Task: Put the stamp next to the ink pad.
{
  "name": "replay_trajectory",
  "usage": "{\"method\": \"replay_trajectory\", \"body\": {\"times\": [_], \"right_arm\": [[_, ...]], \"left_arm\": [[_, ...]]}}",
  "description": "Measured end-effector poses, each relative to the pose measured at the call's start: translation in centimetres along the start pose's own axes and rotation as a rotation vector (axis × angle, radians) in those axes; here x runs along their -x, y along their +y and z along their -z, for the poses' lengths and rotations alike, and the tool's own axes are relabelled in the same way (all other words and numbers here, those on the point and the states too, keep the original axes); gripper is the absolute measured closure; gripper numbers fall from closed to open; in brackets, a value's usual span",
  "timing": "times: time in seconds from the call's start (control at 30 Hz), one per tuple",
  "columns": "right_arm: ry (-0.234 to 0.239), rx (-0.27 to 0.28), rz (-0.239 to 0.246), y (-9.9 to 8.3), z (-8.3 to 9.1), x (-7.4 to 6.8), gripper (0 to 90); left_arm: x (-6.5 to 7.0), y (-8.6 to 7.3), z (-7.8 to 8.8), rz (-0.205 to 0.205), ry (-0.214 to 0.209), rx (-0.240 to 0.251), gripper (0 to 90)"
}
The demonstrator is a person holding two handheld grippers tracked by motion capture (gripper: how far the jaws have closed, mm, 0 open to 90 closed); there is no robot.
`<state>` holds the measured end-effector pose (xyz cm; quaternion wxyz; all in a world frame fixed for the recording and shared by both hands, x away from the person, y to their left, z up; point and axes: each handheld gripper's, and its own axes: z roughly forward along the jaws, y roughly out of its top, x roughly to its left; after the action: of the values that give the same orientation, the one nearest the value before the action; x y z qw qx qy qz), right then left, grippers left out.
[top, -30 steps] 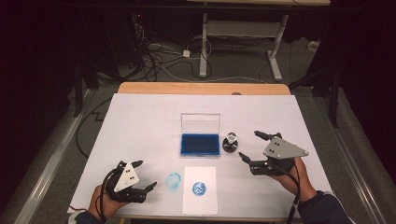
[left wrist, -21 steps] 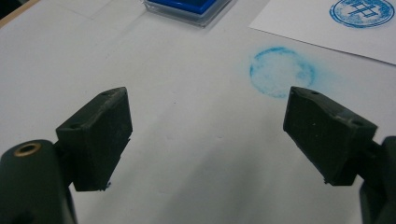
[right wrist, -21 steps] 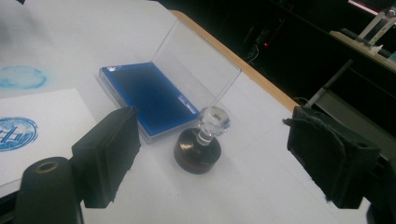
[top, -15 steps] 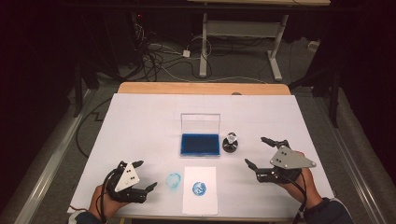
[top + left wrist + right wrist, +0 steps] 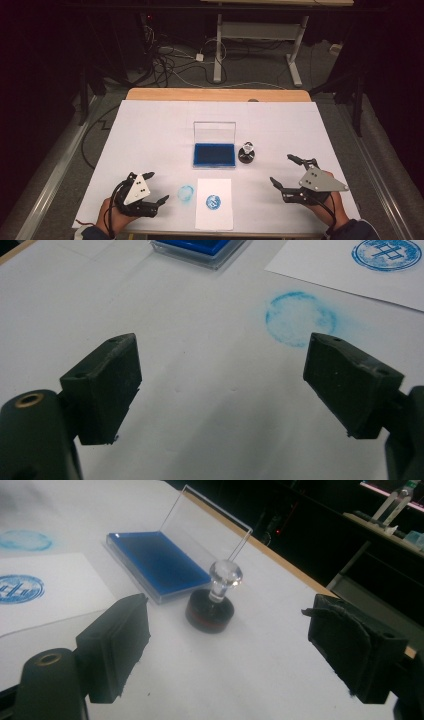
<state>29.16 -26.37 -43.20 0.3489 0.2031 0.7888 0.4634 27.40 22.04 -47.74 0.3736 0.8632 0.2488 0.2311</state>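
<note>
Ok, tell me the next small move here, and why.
Probably set both grippers to rest. The paper already bears a blue print, the stamp stands upright beside the ink pad, and the right gripper and left gripper are open, holding nothing.

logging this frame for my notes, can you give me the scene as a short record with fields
stamp: upright on the table, right of the ink pad, untouched
ink pad: open, clear lid raised, blue pad showing
paper sheet: near table edge, one round blue stamp print on it
blue smudge: on the table cover, left of the sheet
left gripper: open, fingers apart, holding nothing
right gripper: open, holding nothing, short of the stamp
</note>
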Motion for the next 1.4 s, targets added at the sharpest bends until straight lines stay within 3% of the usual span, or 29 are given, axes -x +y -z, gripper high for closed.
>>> {"method": "replay_trajectory", "body": {"times": [0.23, 0.4, 0.47, 0.53, 0.8, 1.4], "right_arm": [[-0.004, -0.007, -0.003, -1.6, 0.4, -0.6, 17.0], [-0.032, -0.001, -0.009, -2.7, 1.1, -1.2, 16.9], [-0.029, -0.002, -0.035, -3.2, 1.3, -1.3, 16.9], [-0.031, -0.011, -0.023, -3.5, 1.4, -1.6, 17.0], [-0.017, 0.004, -0.010, -3.4, 1.7, -2.1, 16.9], [-0.007, 0.018, 0.011, -3.0, 1.8, -2.6, 16.9]], "left_arm": [[-0.2, -0.1, 0.1, 0.015, 0.004, 0.008, 14.7], [-0.2, 0.0, 0.0, 0.016, 0.007, 0.013, 14.7], [-0.2, -0.1, 0.0, 0.021, 0.012, 0.016, 14.7], [-0.2, -0.1, 0.1, 0.027, 0.016, 0.023, 14.7], [0.1, 0.2, 0.5, 0.005, 0.039, 0.055, 14.6], [0.2, 0.0, 0.6, -0.004, 0.046, 0.046, 14.6]]}}
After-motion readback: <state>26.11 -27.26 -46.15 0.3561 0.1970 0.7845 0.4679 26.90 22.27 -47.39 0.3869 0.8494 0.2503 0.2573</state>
